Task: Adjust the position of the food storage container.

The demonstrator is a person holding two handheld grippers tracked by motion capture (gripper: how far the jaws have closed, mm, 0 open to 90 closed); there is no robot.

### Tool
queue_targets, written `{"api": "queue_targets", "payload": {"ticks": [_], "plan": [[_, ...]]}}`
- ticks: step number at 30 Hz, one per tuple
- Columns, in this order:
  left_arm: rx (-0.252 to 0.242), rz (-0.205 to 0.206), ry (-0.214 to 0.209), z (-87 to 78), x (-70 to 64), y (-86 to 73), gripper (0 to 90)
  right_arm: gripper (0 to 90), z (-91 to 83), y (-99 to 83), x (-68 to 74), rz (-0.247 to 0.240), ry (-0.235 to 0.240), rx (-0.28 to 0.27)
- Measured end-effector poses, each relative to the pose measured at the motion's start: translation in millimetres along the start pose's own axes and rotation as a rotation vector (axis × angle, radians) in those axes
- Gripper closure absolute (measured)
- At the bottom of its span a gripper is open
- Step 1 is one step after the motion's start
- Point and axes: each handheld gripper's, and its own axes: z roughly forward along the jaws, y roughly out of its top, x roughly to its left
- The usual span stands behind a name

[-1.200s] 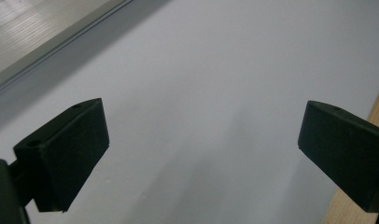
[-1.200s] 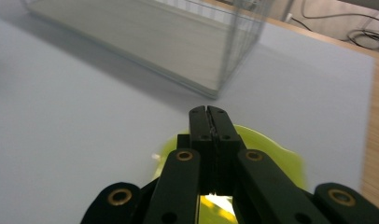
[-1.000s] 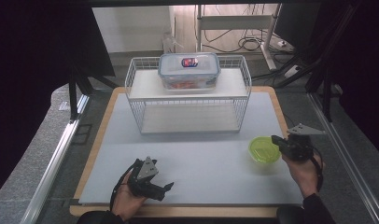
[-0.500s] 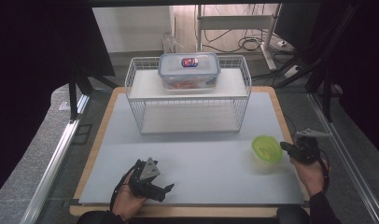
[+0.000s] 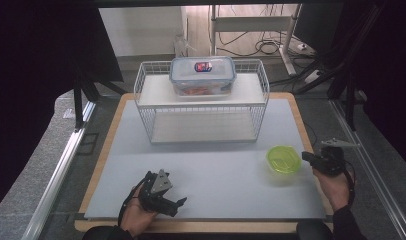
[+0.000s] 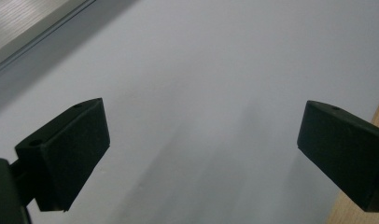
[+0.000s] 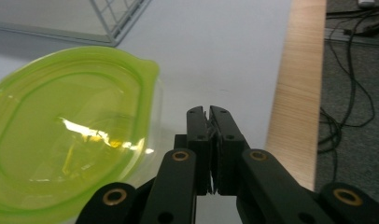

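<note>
While the right gripper (image 5: 307, 156) sits clenched on nothing, jaws pressed together, just beside the round clear plastic container with a lime-green lid (image 5: 283, 159), that container rests on the pale grey counter (image 5: 216, 165) near its right edge, in front of the white wire rack (image 5: 203, 107). On the rack's upper shelf stands a clear rectangular food box with a blue-rimmed lid (image 5: 202, 75). Near the front left, the left gripper (image 5: 178, 202) rests released, jaws wide apart over bare counter.

1. Green-lidded container (image 7: 71, 135): cut off at the right gripper view's left and bottom edges.
2. Clear box (image 5: 203, 76) on wire rack (image 5: 201, 102): label and contents too small to tell.
</note>
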Motion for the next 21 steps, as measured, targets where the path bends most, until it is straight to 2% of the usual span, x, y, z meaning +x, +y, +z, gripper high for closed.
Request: {"api": "queue_targets", "payload": {"ticks": [3,10,13,21], "plan": [[0.001,0.001,0.001,0.3,-0.1,0.1,2.1,88.0,2.4,-2.2,-1.7,0.002,-0.004,0.023],[0.002,0.002,0.002,0.4,-0.4,0.1,2.1,87.7,23.2,-8.7,7.7,-0.025,0.066,0.13],[0.004,0.002,0.002,0.8,-0.8,0.1,2.1,88.2,27.5,-9.8,13.5,-0.041,0.082,0.153],[0.011,0.005,0.003,1.8,-1.3,0.0,2.2,88.2,31.4,-10.8,21.8,-0.044,0.115,0.166]]}}
